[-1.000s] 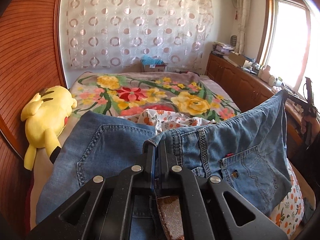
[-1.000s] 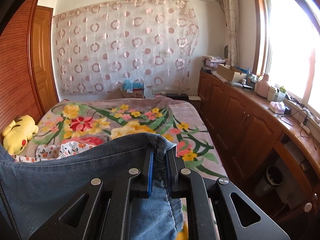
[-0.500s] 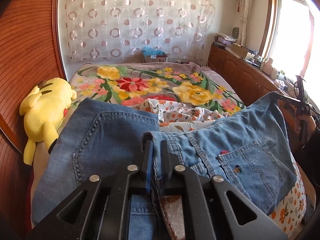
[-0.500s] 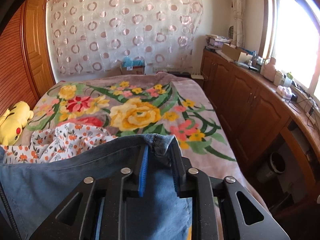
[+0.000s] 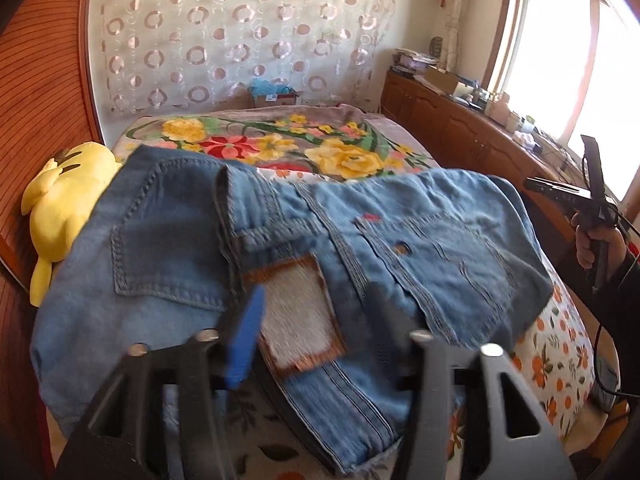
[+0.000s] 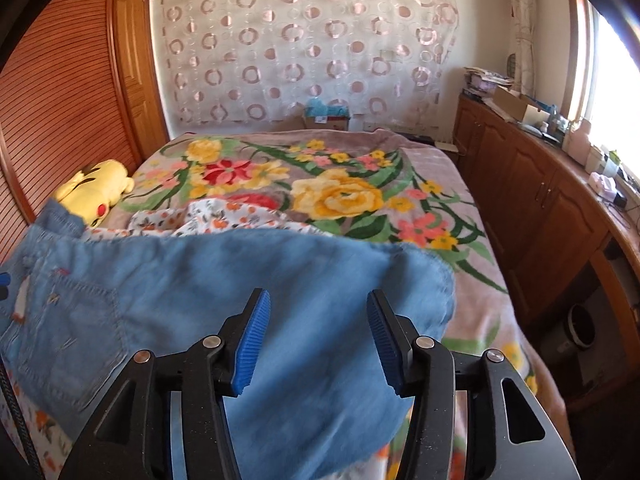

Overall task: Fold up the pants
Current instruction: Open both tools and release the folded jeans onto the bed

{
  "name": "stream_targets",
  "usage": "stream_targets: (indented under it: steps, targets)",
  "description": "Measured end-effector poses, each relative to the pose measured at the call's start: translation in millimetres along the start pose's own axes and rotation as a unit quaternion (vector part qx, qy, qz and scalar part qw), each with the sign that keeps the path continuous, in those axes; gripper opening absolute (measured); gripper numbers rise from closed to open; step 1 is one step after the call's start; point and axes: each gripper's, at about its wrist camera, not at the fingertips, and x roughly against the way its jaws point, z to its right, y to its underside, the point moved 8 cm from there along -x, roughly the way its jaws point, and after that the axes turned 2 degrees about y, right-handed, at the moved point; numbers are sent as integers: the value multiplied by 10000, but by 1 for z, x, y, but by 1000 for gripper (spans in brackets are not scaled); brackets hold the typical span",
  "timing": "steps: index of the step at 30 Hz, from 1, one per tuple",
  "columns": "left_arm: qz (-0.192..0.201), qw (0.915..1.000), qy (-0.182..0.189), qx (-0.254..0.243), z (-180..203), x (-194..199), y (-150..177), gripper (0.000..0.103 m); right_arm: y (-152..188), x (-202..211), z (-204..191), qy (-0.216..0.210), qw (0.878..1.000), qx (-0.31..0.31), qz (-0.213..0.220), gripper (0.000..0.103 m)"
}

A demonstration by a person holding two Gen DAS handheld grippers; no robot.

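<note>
1. Beyond both grippers stretches the bed (image 6: 472,240), its floral blanket (image 6: 340,196) running off to the far wall.
2. And there are the jeans (image 5: 400,240), spread waist-up across the near end of the bed, right under and ahead of both tools, back pockets facing up!
3. Ahead and to the left of the left gripper, a yellow plush toy (image 5: 60,208) lies against the wooden wall.
4. Left gripper (image 5: 312,320): jaws have just been opening and now stand apart, hovering over the waistband and its leather patch (image 5: 296,316), pads off the cloth.
5. Right gripper (image 6: 318,332): jaws have just been opening too, blue pads (image 6: 250,344) clear of the denim, which lies loose below and between them.
6. Off to the right of the left tool, a hand (image 5: 596,240) holds the other gripper's handle.
</note>
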Motion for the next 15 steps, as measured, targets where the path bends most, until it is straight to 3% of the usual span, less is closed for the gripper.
stream_targets:
  steps: [1, 7, 15]
  targets:
    - [9, 10000, 37, -5, 3, 1, 3, 76, 6, 4, -2, -54, 10000, -19, -26, 53]
    - [-120, 9999, 73, -43, 13, 4, 26, 76, 41, 22, -15, -319, 9992, -75, -207, 53]
    - [-347, 9993, 65, 99, 10, 9, 62, 76, 77, 43, -24, -313, 9987, 4, -410, 53]
